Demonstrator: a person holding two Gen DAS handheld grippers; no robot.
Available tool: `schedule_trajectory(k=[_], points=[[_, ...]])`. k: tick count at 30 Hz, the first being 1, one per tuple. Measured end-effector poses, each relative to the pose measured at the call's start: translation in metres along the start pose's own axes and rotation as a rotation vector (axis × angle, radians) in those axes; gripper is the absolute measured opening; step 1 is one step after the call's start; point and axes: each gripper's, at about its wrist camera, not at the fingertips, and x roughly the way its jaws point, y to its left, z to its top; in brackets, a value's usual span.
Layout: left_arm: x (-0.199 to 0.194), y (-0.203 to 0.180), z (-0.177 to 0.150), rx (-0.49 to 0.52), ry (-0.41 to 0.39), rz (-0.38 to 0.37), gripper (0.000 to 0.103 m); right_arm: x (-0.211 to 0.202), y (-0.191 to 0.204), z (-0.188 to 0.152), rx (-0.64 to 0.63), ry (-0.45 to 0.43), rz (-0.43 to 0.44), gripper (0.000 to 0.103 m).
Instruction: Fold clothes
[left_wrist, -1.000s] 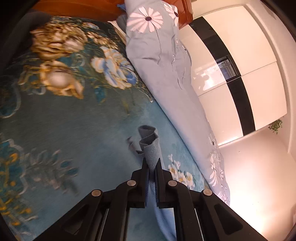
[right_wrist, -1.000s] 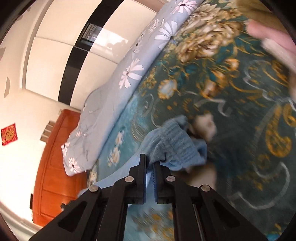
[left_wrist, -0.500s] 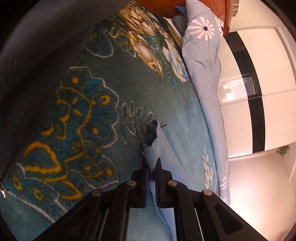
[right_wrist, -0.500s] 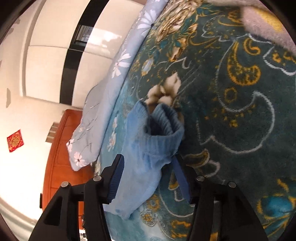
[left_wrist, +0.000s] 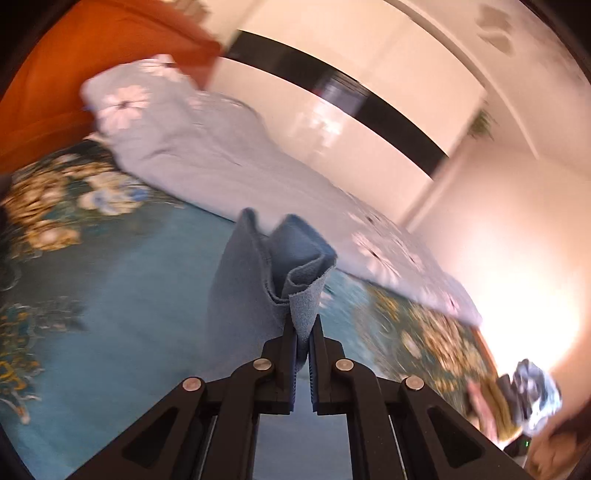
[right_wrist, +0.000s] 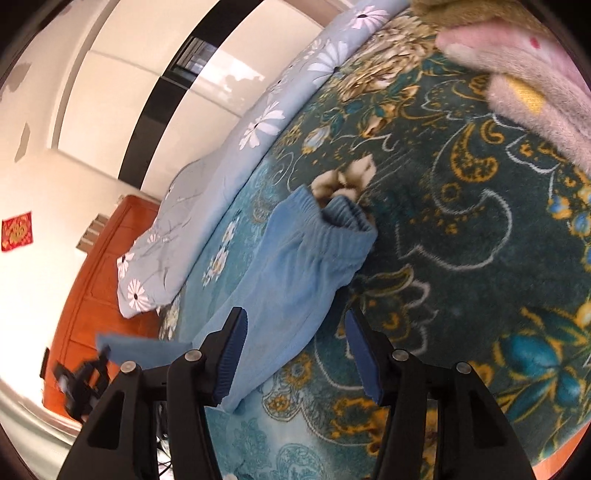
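A light blue pair of pants (right_wrist: 295, 273) lies on the teal floral blanket (right_wrist: 461, 258), its ribbed waistband (right_wrist: 343, 218) far from me. My right gripper (right_wrist: 295, 350) is open and empty just above the cloth. My left gripper (left_wrist: 303, 339) is shut on the pants' other end (left_wrist: 288, 273), bunched in folds and lifted off the blanket (left_wrist: 110, 295). In the right wrist view the left gripper (right_wrist: 81, 380) shows at the lower left with the lifted blue hem (right_wrist: 144, 350).
A pale blue flowered duvet (left_wrist: 207, 155) is rolled along the bed's far side, also in the right wrist view (right_wrist: 236, 162). An orange wooden headboard (left_wrist: 74, 74) stands behind. Pink and tan clothes (right_wrist: 517, 74) lie at the upper right. White wardrobe doors (left_wrist: 369, 74) stand beyond the bed.
My right gripper opened and let go of the waistband, which now lies on the blanket. My left gripper kept its hold and swung upward with the hem.
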Motion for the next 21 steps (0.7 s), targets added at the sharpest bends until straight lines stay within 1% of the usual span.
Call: schedule_trajectory(k=[3, 6, 9, 12, 14, 16, 17, 18, 19, 20, 21], points=[[0.046, -0.046, -0.037, 0.07, 0.09, -0.044, 0.006, 0.0, 0.006, -0.01, -0.022, 0.004, 0.01, 0.057], [0.094, -0.069, -0.086, 0.106, 0.206, -0.023, 0.006, -0.001, 0.012, -0.022, -0.04, 0.005, 0.017, 0.057], [0.109, -0.087, -0.128, 0.122, 0.298, 0.015, 0.006, -0.001, 0.013, -0.031, -0.059, 0.036, 0.015, 0.057], [0.116, -0.09, -0.152, 0.132, 0.34, 0.051, 0.006, 0.0, 0.013, -0.037, -0.098, 0.057, -0.013, 0.057], [0.121, -0.092, -0.164, 0.12, 0.361, 0.056, 0.013, 0.001, 0.013, -0.039, -0.113, 0.061, -0.027, 0.057], [0.12, -0.094, -0.168, 0.1, 0.375, 0.004, 0.031, 0.004, 0.013, -0.04, -0.107, 0.069, -0.018, 0.057], [0.118, -0.096, -0.168, 0.091, 0.377, -0.027, 0.038, 0.007, 0.015, -0.042, -0.105, 0.076, -0.006, 0.057], [0.114, -0.099, -0.169, 0.088, 0.388, -0.072, 0.053, 0.011, 0.018, -0.043, -0.103, 0.084, 0.008, 0.057], [0.109, -0.101, -0.17, 0.089, 0.396, -0.103, 0.06, 0.014, 0.02, -0.044, -0.108, 0.088, 0.016, 0.057], [0.103, -0.102, -0.171, 0.09, 0.391, -0.12, 0.06, 0.018, 0.024, -0.046, -0.114, 0.095, 0.027, 0.057], [0.097, -0.101, -0.17, 0.086, 0.374, -0.12, 0.06, 0.022, 0.027, -0.046, -0.118, 0.101, 0.036, 0.057]])
